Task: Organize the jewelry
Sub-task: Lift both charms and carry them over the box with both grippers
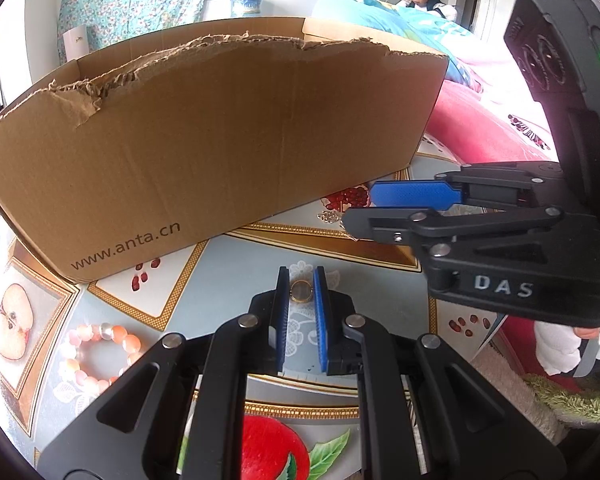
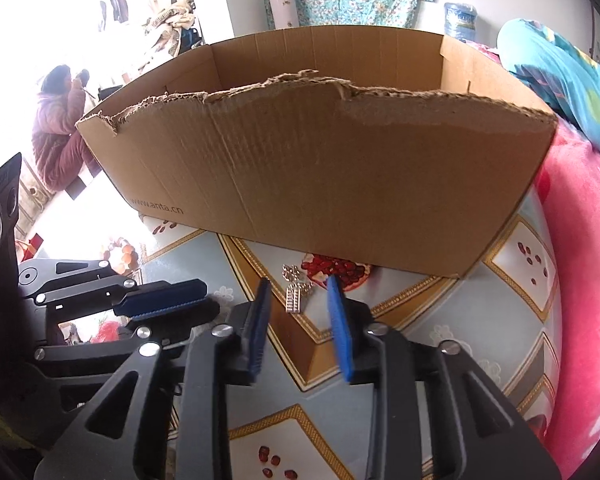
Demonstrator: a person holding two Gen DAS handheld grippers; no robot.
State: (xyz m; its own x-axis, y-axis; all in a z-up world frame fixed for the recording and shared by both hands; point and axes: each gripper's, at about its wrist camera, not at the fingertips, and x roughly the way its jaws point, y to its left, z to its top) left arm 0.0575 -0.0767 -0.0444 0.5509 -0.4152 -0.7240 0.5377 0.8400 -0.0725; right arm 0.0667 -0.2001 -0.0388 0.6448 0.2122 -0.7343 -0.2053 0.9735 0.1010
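In the left wrist view my left gripper [image 1: 301, 280] is shut on a gold ring [image 1: 301, 292], held just above the table in front of the cardboard box [image 1: 220, 140]. A pink bead bracelet [image 1: 100, 354] lies on the table at the left. My right gripper [image 1: 356, 210] shows at the right, near sparkling earrings [image 1: 329, 216]. In the right wrist view my right gripper [image 2: 298, 286] is open, its blue pads either side of a silver rhinestone earring pair [image 2: 296, 290] lying on the table. The left gripper [image 2: 160, 300] shows at the left.
The torn cardboard box [image 2: 320, 168] stands open-topped at the back of the patterned tablecloth [image 2: 440, 320]. A pink blanket [image 2: 580, 280] lies at the table's right edge. People sit in the background.
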